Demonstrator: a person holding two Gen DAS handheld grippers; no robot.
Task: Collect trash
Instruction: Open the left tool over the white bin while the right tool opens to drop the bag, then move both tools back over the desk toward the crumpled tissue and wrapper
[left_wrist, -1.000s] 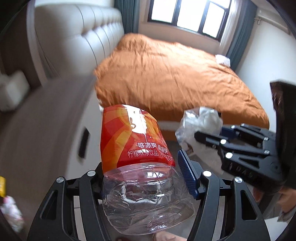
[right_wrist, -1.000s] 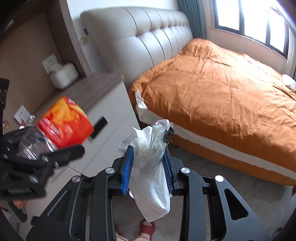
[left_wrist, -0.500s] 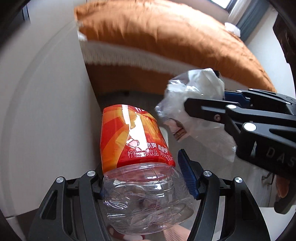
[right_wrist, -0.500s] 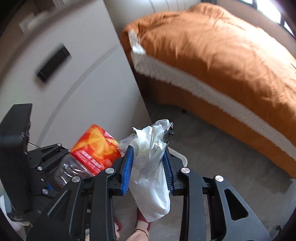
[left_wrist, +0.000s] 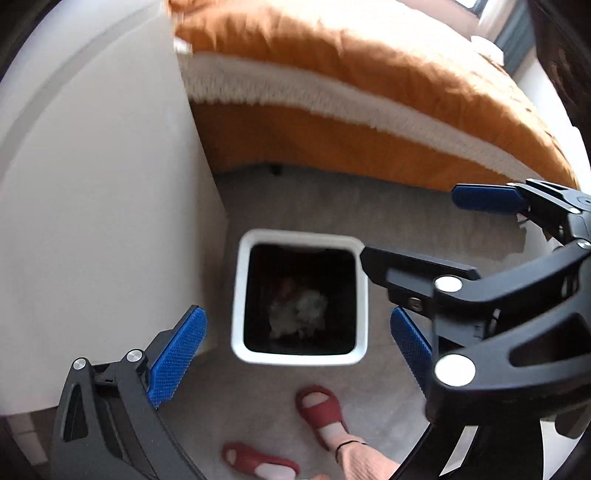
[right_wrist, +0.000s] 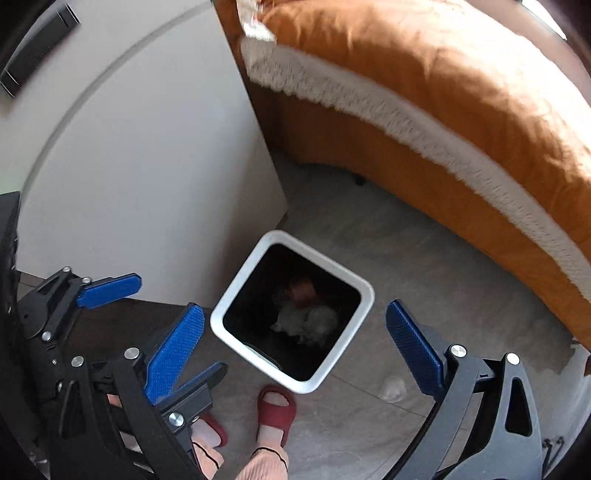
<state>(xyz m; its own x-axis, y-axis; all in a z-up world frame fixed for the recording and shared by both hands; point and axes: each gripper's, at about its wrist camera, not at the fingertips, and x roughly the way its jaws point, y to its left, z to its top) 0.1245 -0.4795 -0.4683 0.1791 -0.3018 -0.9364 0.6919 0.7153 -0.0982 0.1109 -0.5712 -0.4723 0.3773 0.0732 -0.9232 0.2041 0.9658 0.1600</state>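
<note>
A white square trash bin (left_wrist: 240, 295) with a dark inside stands on the floor below both grippers; it also shows in the right wrist view (right_wrist: 364, 291). Crumpled pale plastic (left_wrist: 299, 310) and something reddish (right_wrist: 303, 290) lie at its bottom. My left gripper (left_wrist: 295, 347) is open and empty above the bin. My right gripper (right_wrist: 295, 339) is open and empty above it too. The right gripper shows at the right of the left wrist view (left_wrist: 436, 229), and the left gripper at the left of the right wrist view (right_wrist: 162, 321).
A white nightstand side (left_wrist: 96, 192) stands left of the bin. A bed with an orange cover (left_wrist: 369, 74) and white fringe runs behind it. The person's feet in red slippers (left_wrist: 321, 410) stand on the grey floor just in front of the bin.
Both grippers tipped down over the bin and opened. The red-labelled bottle left the left gripper and the plastic bag left the right gripper; both now lie in the bin.
</note>
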